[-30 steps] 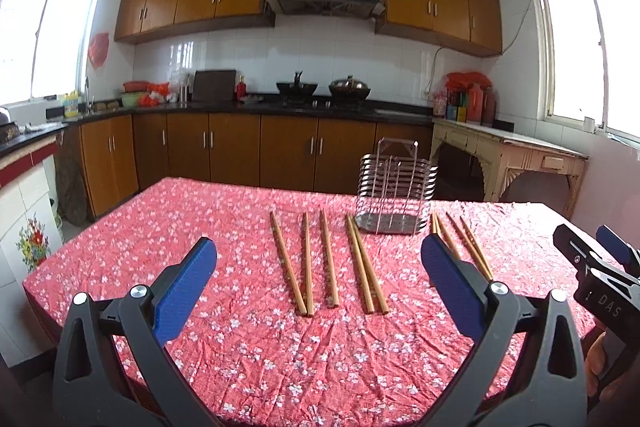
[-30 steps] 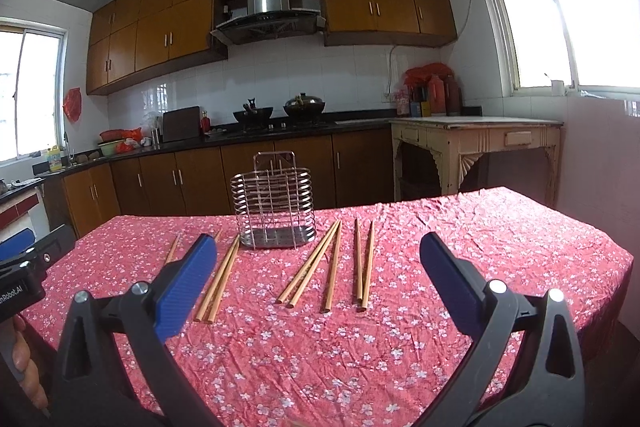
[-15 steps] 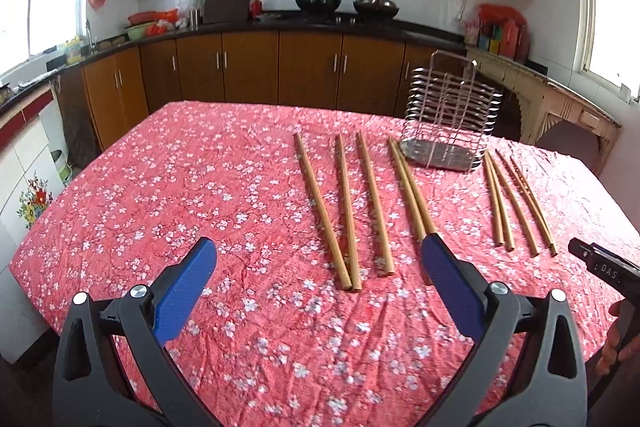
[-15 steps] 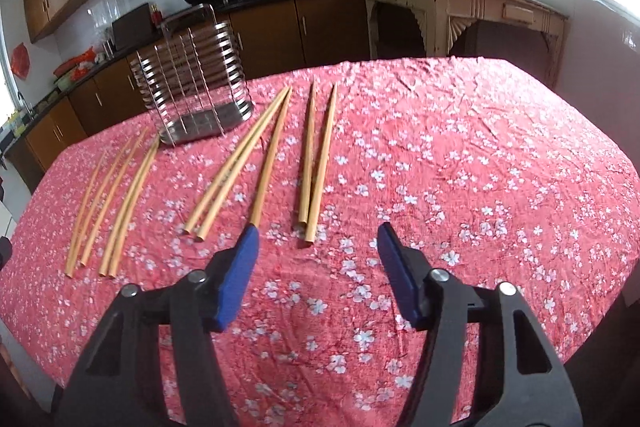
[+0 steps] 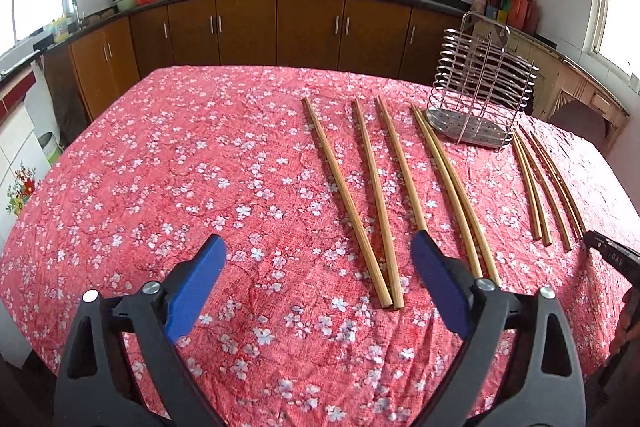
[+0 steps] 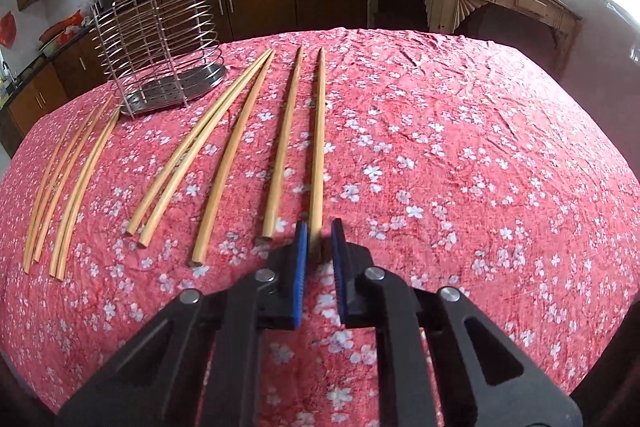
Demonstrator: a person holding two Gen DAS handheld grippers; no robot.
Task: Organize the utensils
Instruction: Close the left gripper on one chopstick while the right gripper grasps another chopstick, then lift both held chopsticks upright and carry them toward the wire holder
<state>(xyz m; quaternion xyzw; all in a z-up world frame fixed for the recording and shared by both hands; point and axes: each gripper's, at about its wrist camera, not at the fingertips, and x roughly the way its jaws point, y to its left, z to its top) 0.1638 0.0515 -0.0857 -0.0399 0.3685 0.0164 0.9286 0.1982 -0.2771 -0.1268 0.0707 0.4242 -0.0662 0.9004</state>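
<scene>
Indoors, floral red tablecloth [image 5: 160, 167] fronts brown cabinets [image 5: 308, 27]

Two low claw-mounted views across the same table [image 5: 160, 155], chopsticks [image 6: 224, 163] shared.

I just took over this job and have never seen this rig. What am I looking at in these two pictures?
No robot arm here: a person holds hand tongs in each hand, each carrying a fisheye camera looking along its fingers. The left-camera picture shows the left tongs wide open above a red floral tablecloth. The right-camera picture shows the right tongs nearly closed around the near end of the rightmost chopstick. More chopsticks lie in rows beside a wire utensil holder, which has none in it.
</scene>
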